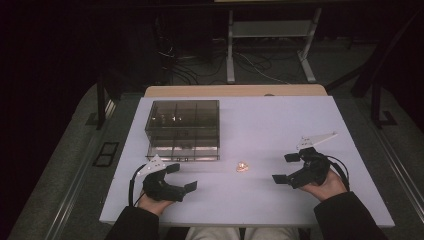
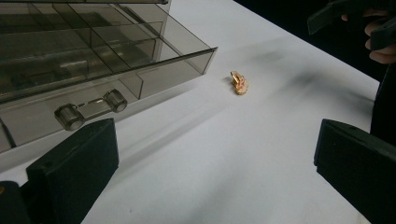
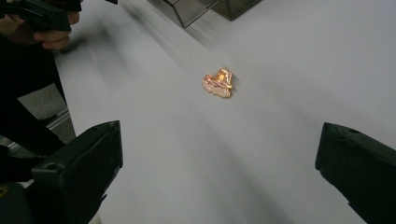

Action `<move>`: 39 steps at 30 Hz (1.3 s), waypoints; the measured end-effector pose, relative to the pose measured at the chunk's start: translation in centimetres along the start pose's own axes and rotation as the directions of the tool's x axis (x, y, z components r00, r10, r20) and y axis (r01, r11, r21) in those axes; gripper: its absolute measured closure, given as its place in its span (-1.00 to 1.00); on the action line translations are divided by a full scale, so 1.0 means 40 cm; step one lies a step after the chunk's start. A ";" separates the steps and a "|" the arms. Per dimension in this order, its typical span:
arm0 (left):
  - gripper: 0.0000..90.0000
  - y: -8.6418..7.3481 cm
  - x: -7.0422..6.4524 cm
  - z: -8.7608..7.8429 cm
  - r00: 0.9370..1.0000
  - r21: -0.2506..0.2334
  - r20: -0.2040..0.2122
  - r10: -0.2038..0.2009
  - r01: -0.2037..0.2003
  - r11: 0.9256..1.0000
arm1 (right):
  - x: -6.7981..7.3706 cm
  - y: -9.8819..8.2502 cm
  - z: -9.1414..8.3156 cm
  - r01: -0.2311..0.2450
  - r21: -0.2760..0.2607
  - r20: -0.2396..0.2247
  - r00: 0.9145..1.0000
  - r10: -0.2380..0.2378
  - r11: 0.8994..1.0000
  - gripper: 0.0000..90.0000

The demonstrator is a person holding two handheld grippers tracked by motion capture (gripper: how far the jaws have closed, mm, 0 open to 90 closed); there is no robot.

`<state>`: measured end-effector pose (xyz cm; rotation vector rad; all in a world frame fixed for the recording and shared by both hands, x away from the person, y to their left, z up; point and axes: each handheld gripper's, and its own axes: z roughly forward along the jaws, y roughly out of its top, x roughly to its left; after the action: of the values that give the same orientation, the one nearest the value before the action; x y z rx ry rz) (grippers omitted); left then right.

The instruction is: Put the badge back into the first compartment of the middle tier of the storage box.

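Observation:
A small gold and pink charm (image 1: 242, 166) lies on the white table (image 1: 270, 125) between my two grippers. It also shows ahead of the jaws as the charm (image 2: 239, 82) and the charm (image 3: 218, 82). A smoky clear drawer box (image 1: 183, 129) stands left of centre, its lower drawer (image 2: 107, 70) pulled out, with a knobbed handle (image 2: 91, 108). My left gripper (image 1: 181, 177) rests open near the front left, just below the box. My right gripper (image 1: 286, 168) rests open at the front right. Nothing is between either pair of jaws.
The box's compartments hold small dim items I cannot make out. Beyond the table's far edge are a wooden board (image 1: 235, 90), a white stand (image 1: 270, 40) and cables on the dark floor. The other hand and its gripper (image 2: 355, 14) show far off.

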<state>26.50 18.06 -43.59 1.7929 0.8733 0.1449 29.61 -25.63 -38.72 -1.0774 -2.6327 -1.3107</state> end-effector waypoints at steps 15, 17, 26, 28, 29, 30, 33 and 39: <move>-1.00 0.000 0.000 0.001 1.000 0.001 0.002 -0.001 0.001 1.000 | -0.001 0.036 0.027 0.014 0.020 -0.016 1.000 -0.014 1.000 -0.99; -1.00 0.000 0.000 0.001 1.000 0.002 0.003 0.000 0.000 1.000 | -0.002 0.039 0.030 0.014 0.019 -0.017 1.000 -0.014 1.000 -0.99; -1.00 0.000 0.000 0.001 1.000 0.004 0.006 0.001 -0.001 1.000 | -0.005 0.059 0.043 0.014 0.018 -0.044 0.999 -0.013 1.000 -0.99; -1.00 0.000 0.000 0.002 1.000 0.003 0.007 0.001 -0.001 1.000 | -0.004 0.065 0.047 0.014 0.017 -0.050 0.999 -0.013 1.000 -0.99; -1.00 0.000 0.000 0.001 1.000 0.004 0.007 0.001 -0.001 1.000 | -0.004 0.067 0.049 0.012 0.020 -0.051 0.999 -0.011 1.000 -0.99; -1.00 0.000 0.000 0.001 1.000 0.004 0.007 0.002 -0.002 1.000 | -0.004 0.070 0.051 0.017 0.020 -0.053 0.998 -0.016 1.000 -0.99; -1.00 0.000 0.000 0.001 1.000 0.002 0.007 0.000 0.000 1.000 | -0.004 0.078 0.057 0.019 0.027 -0.055 0.998 -0.017 0.999 -0.99; -1.00 0.000 0.000 0.002 1.000 0.003 0.009 0.000 0.000 1.000 | -0.006 0.089 0.071 0.019 0.030 -0.066 0.998 -0.017 0.999 -0.99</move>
<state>26.53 18.02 -43.62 1.7951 0.8674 0.1360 32.67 -22.27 -38.16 -0.9918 -2.6123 -1.2810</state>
